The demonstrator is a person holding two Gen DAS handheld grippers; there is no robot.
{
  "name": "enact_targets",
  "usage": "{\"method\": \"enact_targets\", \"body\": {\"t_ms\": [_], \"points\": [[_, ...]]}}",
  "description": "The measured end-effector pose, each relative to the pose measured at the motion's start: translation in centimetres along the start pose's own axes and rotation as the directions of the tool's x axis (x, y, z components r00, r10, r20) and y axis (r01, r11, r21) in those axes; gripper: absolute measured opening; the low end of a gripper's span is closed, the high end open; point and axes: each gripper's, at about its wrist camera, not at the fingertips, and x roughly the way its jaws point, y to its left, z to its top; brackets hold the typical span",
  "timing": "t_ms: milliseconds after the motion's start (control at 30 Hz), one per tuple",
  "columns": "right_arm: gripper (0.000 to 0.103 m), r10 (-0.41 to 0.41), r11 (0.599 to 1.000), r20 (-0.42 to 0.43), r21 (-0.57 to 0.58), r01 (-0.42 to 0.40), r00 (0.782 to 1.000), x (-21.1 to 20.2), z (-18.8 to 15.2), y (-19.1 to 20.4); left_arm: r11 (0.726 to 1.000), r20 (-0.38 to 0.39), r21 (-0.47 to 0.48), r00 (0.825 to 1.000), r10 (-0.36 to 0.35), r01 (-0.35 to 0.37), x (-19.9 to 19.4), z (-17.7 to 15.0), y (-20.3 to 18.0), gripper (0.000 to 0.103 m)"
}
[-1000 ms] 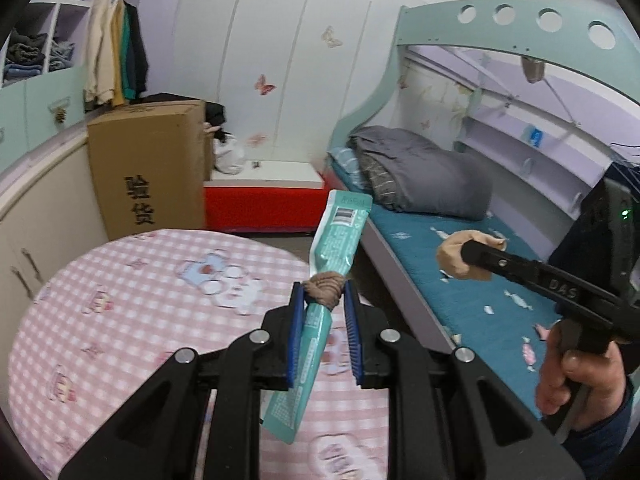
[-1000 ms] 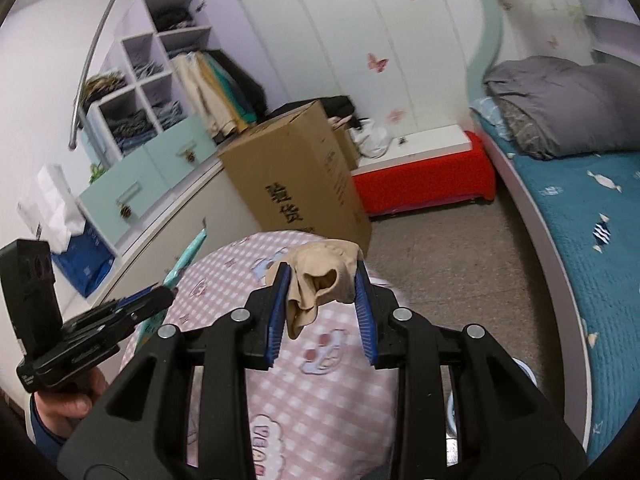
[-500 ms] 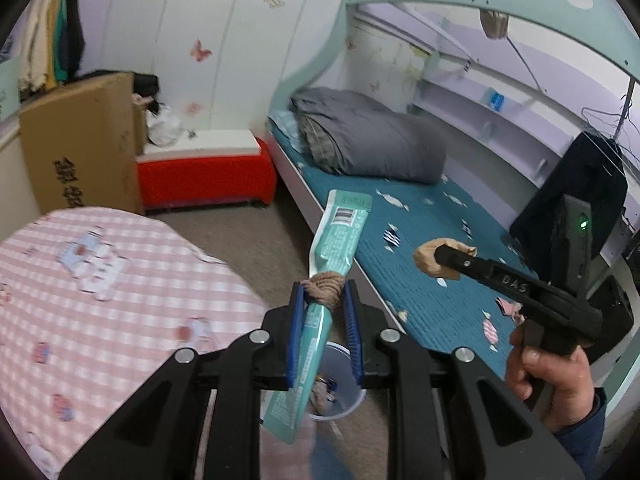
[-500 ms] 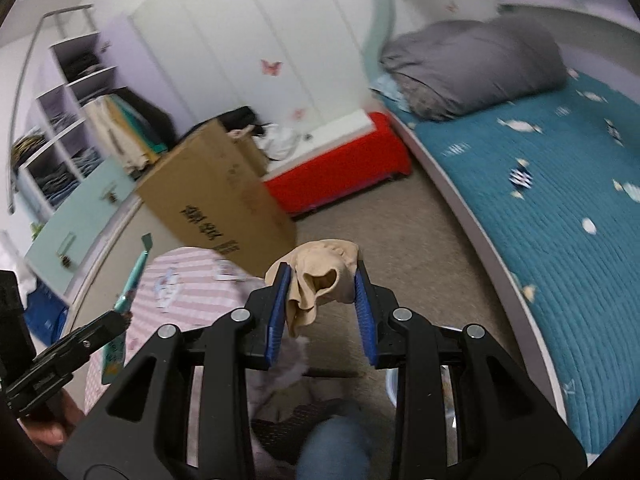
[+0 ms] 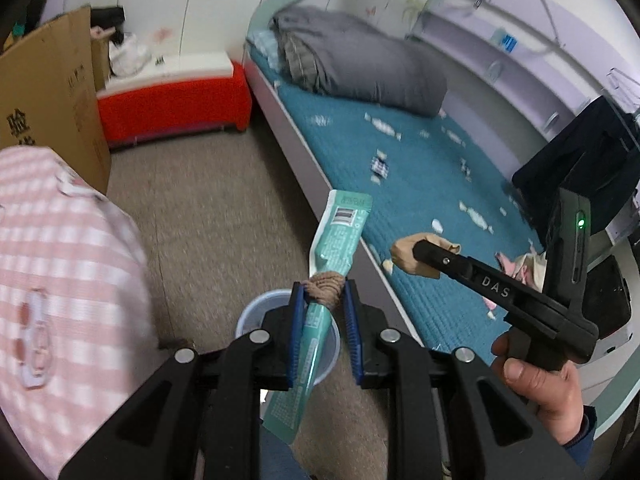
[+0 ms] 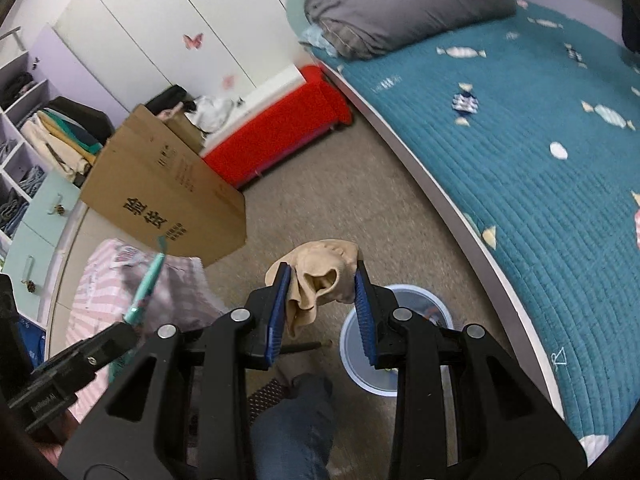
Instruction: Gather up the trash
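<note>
Both tongs carry trash toward the bin on the floor.

The left tongs [image 5: 323, 300] are nearly closed on a green wrapper [image 5: 338, 236] and a small brown wad [image 5: 325, 285], and they hang just above the bin [image 5: 256, 316], which stands on the floor between the bench [image 5: 60, 280] and the bed [image 5: 420, 168]. The right tongs [image 6: 322, 300] are partly closed on a beige crumpled piece [image 6: 320, 272], held above the floor just beside the bin [image 6: 394, 384], on its bench side. I judge that the step in hand is the carrying, close to its end. The next move calls for bringing each load over the bin mouth, the right one a little toward the bed, and then opening the tongs. The long wrapper may catch the rim.
</note>
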Motion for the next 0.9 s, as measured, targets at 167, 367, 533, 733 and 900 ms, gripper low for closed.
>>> {"method": "enact_targets", "body": {"t_ms": [167, 367, 533, 733, 900], "points": [[0.031, -0.013, 1.0, -0.057, 0.02, 0.015, 0.998, 2.9, -0.4, -1.5, 1.0, -0.092, -0.007, 0.996, 0.012, -0.013, 4.6, 0.1, -0.1, 0.019], [0.039, -0.021, 0.998, -0.137, 0.055, 0.029, 0.99, 6.4, -1.1, -3.3, 1.0, -0.222, -0.003, 0.975, 0.016, -0.017, 9.9, -0.2, -0.1, 0.021], [0.067, -0.029, 0.992, -0.182, 0.113, 0.05, 0.983, 8.6, -1.5, -4.8, 0.998, -0.299, -0.007, 0.952, 0.06, -0.065, 12.9, -0.3, 0.7, 0.076], [0.091, -0.053, 0.981, -0.173, 0.174, 0.083, 0.984, 7.9, -1.7, -6.0, 0.99, -0.289, 0.006, 0.947, 0.139, -0.143, 12.6, 0.3, 1.4, 0.085], [0.097, -0.088, 0.974, -0.143, 0.195, 0.115, 0.986, 6.0, -1.6, -5.7, 0.986, -0.215, 0.015, 0.963, 0.164, -0.165, 9.3, 0.7, 1.1, 0.088]]}}
